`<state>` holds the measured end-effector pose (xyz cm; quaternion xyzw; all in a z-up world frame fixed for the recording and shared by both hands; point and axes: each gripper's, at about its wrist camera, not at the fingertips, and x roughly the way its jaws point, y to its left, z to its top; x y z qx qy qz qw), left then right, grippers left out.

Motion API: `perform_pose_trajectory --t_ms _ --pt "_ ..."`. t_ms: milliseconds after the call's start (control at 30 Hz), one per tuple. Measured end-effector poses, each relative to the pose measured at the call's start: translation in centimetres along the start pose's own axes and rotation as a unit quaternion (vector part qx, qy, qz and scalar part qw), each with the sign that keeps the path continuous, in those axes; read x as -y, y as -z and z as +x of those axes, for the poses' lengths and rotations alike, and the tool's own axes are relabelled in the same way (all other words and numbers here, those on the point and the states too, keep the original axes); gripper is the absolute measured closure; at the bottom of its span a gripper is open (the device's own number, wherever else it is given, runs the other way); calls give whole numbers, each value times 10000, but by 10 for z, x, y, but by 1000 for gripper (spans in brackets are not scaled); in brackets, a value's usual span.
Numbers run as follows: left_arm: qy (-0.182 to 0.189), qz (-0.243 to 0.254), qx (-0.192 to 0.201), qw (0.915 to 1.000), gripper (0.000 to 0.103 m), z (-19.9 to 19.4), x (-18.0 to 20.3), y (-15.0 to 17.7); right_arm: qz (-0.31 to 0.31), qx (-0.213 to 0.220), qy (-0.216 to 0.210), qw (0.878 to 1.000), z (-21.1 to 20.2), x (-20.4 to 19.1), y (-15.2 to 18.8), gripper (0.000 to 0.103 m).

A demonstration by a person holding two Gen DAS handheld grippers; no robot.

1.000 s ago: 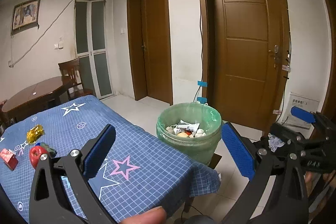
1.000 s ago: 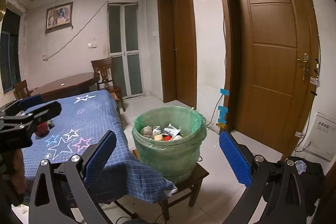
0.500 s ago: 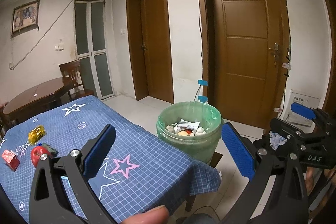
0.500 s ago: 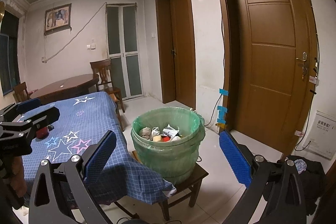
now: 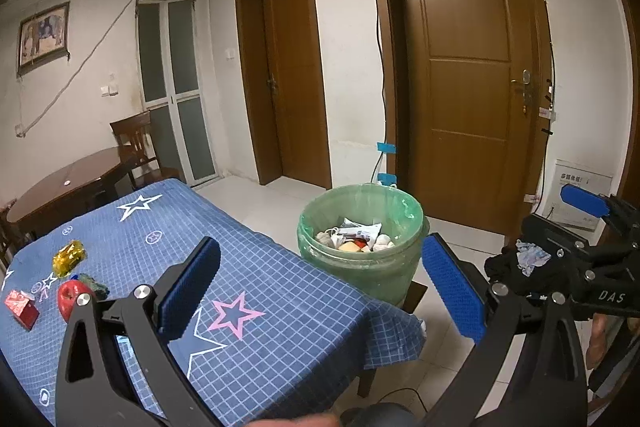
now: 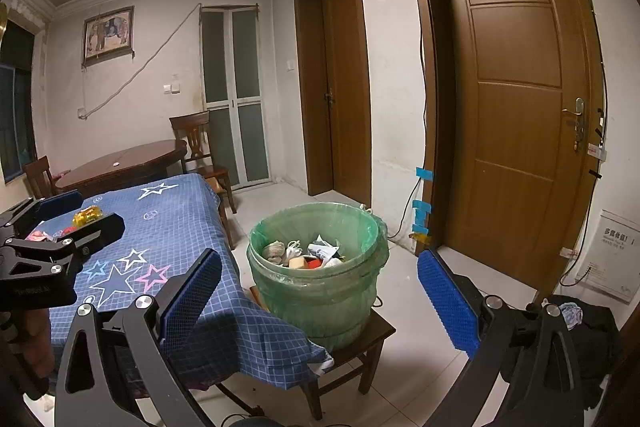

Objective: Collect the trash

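Bin (image 5: 360, 259) right of table (image 5: 280, 307)

Left gripper (image 5: 320, 283) has pulled back and swung a bit left, so more of the table (image 5: 280, 291) shows, scraps (image 5: 70, 255) included. Right gripper (image 6: 320, 291) drifted back; the bin (image 6: 316, 267) looks slightly farther off.

Checked cloth tablecloth (image 5: 280, 291); glossy wooden door (image 5: 472, 67)
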<state>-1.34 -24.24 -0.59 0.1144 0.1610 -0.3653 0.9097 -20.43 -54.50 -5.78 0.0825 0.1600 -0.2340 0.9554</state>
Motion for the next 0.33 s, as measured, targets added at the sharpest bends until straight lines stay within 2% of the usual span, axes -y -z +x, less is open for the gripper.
perform_pose_trajectory --t_ms 333 --pt "-134 35 -100 9999 6 5 1 -3 -10 -31 14 10000 2 0 1 5"
